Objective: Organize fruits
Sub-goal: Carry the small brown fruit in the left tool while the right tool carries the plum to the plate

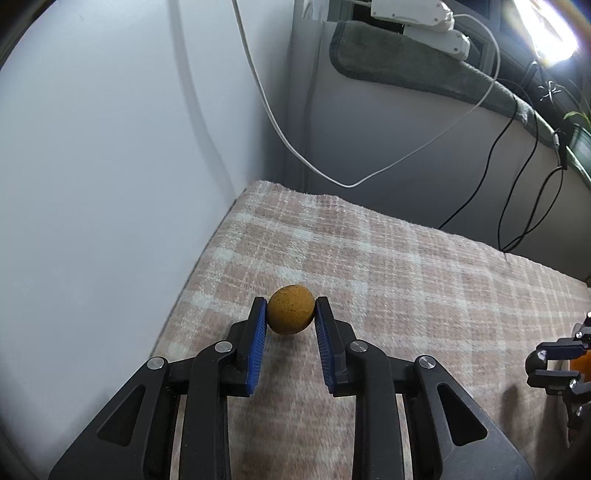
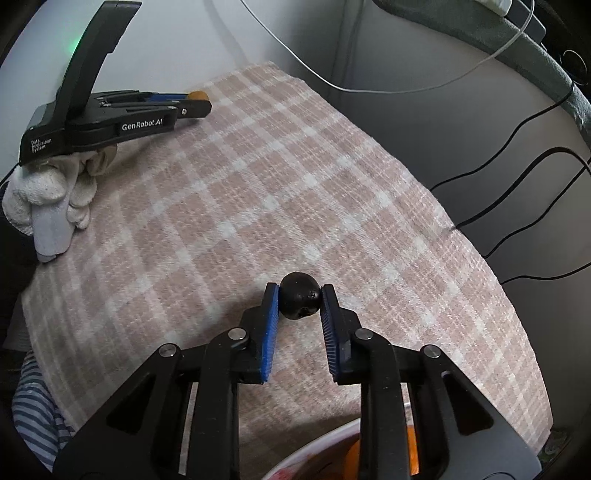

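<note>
Where legible, "GenRobot.AI" on left gripper (image 2: 195, 96) body.

Bkgd only: bench (image 2: 258, 177) had a pink/white plaid cloth (image 1: 406, 266) over it, pushed into a corner w/ a pale wall (image 1: 110, 147) on the left. White cable (image 1: 280, 136) drooped behind the far edge, black cables (image 1: 517, 177) hung at right. Grey towel (image 1: 406, 62) lay on the ledge above, white plug block (image 1: 417, 14) on top.
</note>
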`<action>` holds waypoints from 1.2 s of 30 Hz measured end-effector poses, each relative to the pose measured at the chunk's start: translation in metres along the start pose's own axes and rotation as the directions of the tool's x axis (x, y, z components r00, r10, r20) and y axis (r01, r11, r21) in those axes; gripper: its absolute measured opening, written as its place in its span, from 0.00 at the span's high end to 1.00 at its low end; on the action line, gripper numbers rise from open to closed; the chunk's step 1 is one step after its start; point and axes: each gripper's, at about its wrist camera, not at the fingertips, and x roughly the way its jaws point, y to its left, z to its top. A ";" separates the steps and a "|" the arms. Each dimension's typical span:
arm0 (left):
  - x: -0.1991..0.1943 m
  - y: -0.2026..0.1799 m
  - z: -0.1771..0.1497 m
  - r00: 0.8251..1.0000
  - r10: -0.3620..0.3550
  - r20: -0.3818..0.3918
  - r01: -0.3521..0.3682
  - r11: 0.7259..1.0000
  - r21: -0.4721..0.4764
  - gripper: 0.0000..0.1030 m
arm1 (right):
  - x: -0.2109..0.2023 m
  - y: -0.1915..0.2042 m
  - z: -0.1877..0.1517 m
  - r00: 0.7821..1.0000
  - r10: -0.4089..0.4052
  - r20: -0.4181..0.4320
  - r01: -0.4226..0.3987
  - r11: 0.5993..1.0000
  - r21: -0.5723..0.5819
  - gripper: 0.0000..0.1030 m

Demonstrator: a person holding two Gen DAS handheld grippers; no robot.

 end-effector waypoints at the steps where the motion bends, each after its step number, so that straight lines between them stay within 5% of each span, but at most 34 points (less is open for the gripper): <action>1: -0.004 -0.001 -0.001 1.000 -0.002 0.004 0.002 1.000 0.000 0.76 | -0.004 0.001 -0.001 1.000 0.003 0.008 -0.003 1.000 -0.001 0.78; 19: -0.100 -0.047 -0.029 0.987 -0.125 0.097 0.120 0.991 0.052 0.76 | -0.089 0.016 -0.047 0.988 -0.004 0.155 -0.004 0.999 0.046 0.78; 36: -0.149 -0.124 -0.065 0.948 -0.304 0.091 0.290 0.946 0.144 0.76 | -0.152 -0.034 -0.133 0.965 -0.058 0.256 -0.004 0.972 0.234 0.78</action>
